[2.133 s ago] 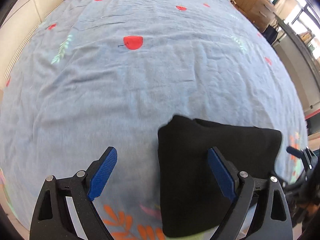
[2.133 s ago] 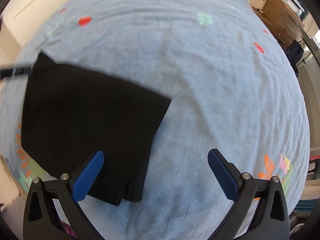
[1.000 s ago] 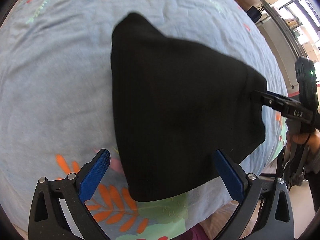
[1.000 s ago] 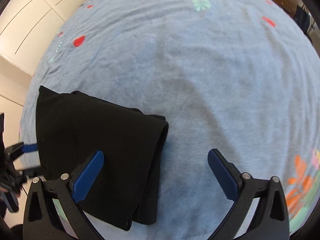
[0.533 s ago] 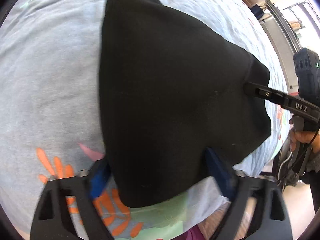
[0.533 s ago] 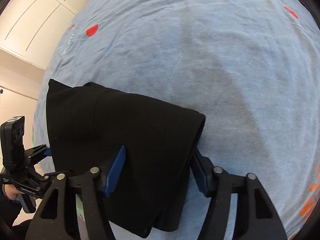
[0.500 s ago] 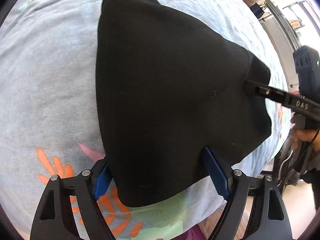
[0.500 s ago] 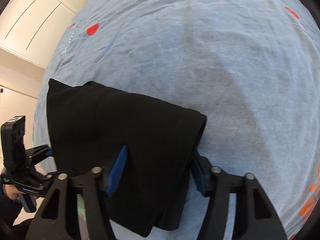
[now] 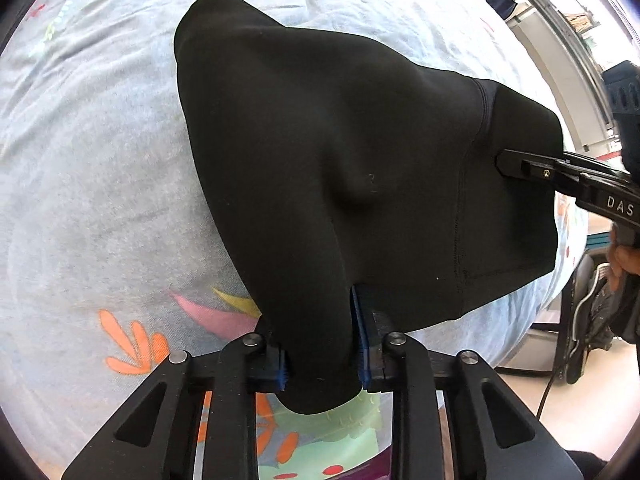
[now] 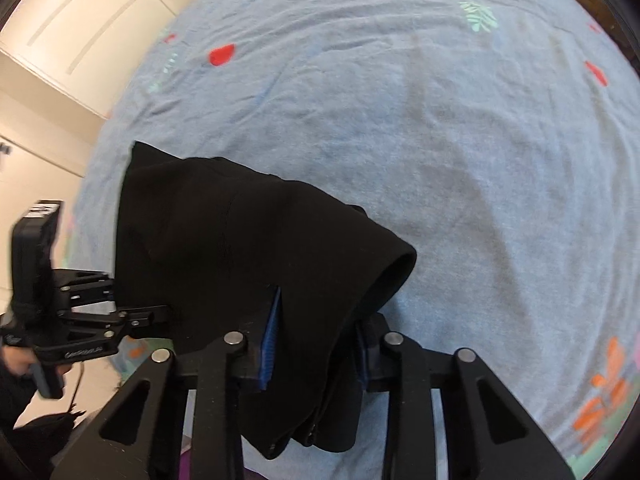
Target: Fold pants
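1. Left wrist view: the left gripper has just been closing, and its blue pads now pinch a bunched corner of the black pants.
2. The pants lie folded on a light blue bedsheet printed with red cherries, orange leaves and a green patch near the front edge.
3. At the right, the right gripper bites the pants' far edge beside a stitched seam; part of a hand holds its handle.
4. Beyond the bed's right edge show a pale floor, a window frame and dark furniture.
5. Right wrist view: the right gripper has just been closing, and its jaws now clamp a thick fold of the pants.
6. The garment's rolled edge curls toward the right over the bedsheet, which is wrinkled and carries red and green prints.
7. At the left, the left gripper grips the pants' other end.
8. Cream cabinet doors stand behind the bed's left side.
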Motion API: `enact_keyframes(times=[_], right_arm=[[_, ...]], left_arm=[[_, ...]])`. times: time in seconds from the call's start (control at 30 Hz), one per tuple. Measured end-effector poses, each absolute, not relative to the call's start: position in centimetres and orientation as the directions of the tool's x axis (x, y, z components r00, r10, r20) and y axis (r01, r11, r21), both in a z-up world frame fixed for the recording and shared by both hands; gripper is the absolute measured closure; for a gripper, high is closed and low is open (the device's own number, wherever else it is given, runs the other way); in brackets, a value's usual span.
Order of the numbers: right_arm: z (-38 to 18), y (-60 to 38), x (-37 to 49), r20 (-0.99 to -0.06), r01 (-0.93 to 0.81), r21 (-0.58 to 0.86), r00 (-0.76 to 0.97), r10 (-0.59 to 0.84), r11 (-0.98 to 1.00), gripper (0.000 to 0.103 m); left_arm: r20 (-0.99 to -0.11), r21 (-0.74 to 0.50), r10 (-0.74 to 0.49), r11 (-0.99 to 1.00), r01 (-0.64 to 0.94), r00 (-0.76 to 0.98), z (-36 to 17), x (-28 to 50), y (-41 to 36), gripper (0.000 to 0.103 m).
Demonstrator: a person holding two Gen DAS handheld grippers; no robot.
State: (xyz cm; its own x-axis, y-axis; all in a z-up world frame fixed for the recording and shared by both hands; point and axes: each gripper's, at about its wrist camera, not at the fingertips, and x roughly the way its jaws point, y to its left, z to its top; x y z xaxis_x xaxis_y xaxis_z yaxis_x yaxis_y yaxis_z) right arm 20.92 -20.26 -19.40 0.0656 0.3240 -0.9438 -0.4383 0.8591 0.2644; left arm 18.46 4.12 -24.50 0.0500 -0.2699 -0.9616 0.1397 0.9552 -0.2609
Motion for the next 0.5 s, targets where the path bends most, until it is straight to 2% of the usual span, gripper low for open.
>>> enact_keyframes(times=[0.1,0.5], right_arm=[[-18.5,-19.2,20.4,-0.959,-0.462,0.191,0.101,0.265,0.866,0.103],[-13.9,-18.3,20.6,-0.933,-0.457,0.215,0.164,0.319,0.863,0.103]], left_arm=[[-0.965,-0.249,-0.258,0.959,0.132,0.050,-24.5,17.9,3.8,0.082],[-0.961,-0.229,-0.247,0.963,0.142,0.124,-20.6,19.4,5.8,0.084]])
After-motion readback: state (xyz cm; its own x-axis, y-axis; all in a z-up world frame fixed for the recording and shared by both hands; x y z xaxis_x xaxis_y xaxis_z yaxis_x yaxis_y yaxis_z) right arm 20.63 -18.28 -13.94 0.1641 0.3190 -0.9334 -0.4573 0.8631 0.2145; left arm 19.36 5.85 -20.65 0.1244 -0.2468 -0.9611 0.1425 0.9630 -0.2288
